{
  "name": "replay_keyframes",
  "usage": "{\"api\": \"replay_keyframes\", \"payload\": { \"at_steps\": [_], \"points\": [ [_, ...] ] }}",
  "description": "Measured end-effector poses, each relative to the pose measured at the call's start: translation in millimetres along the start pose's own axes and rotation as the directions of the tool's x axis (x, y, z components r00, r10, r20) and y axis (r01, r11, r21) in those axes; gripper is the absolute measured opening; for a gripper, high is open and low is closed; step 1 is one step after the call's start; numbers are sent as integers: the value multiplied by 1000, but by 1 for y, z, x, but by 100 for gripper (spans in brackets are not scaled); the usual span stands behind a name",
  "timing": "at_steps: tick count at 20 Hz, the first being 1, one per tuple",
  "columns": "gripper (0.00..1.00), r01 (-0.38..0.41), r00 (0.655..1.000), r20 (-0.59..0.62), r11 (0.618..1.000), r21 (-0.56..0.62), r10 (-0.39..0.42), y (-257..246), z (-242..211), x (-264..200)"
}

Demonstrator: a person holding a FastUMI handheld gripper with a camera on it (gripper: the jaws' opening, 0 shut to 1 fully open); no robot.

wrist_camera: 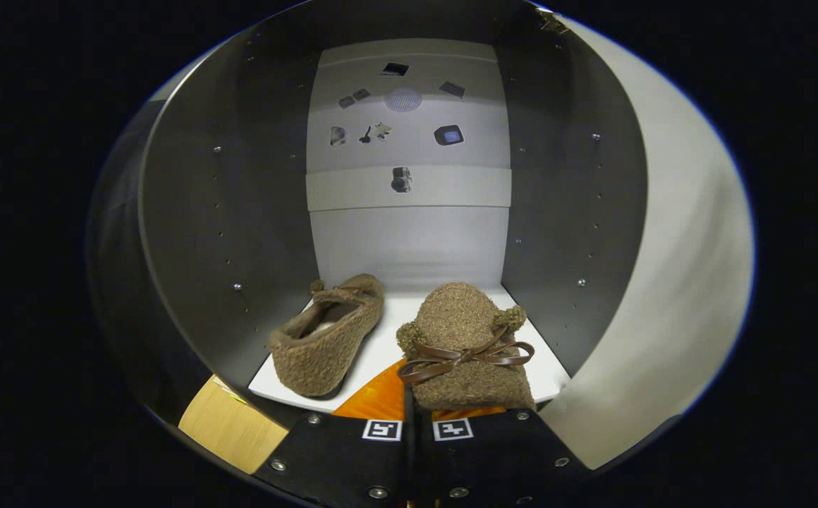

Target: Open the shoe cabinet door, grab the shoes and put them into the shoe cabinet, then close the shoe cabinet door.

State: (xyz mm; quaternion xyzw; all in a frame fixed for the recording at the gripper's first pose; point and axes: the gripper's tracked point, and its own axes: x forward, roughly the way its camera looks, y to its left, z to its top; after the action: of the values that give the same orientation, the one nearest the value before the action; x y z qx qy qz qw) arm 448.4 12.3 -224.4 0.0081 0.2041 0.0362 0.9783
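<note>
Cabinet walls (197, 233) are rising dark on both sides of the gripper view, framing a pale back panel (409, 240) with small printed pictures on it, and the white shelf (381, 339) is lying along the bottom of the compartment. To the right, the open cabinet door (670, 282) is standing swung out as a broad pale surface, so the opening step is looking finished.

Two fuzzy brown slippers are sitting on the shelf. The left slipper (328, 339) is lying well inside, heel toward the camera and its opening showing. The right slipper (467, 349), with a brown ribbon bow (462, 358) across its top, is resting at the front edge of the shelf, just ahead of the fingers.

Down at the bottom the gripper (416, 416) is appearing with its two fingers drawn close together, their marker plates nearly touching; whether they are pinching the near edge of the right slipper I cannot tell, because the tips are hidden under it.

As a judgement, the first slipper is already stowed, the second is being set down, and backing out and closing the door are remaining.
</note>
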Motion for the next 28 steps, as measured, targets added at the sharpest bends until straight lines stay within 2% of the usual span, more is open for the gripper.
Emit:
{"api": "replay_keyframes", "payload": {
  "at_steps": [11, 20, 26, 28],
  "points": [
    [2, -44, 998, -37, 999, -6, 44, 1, 25, 89],
    [5, -34, 994, -99, 999, 8, 35, -5, 12, 139],
    [19, -38, 990, -137, 999, 15, 40, 1, 8, 141],
    [32, -55, 987, -153, 998, 29, 59, 6, 6, 136]
  ]
}}
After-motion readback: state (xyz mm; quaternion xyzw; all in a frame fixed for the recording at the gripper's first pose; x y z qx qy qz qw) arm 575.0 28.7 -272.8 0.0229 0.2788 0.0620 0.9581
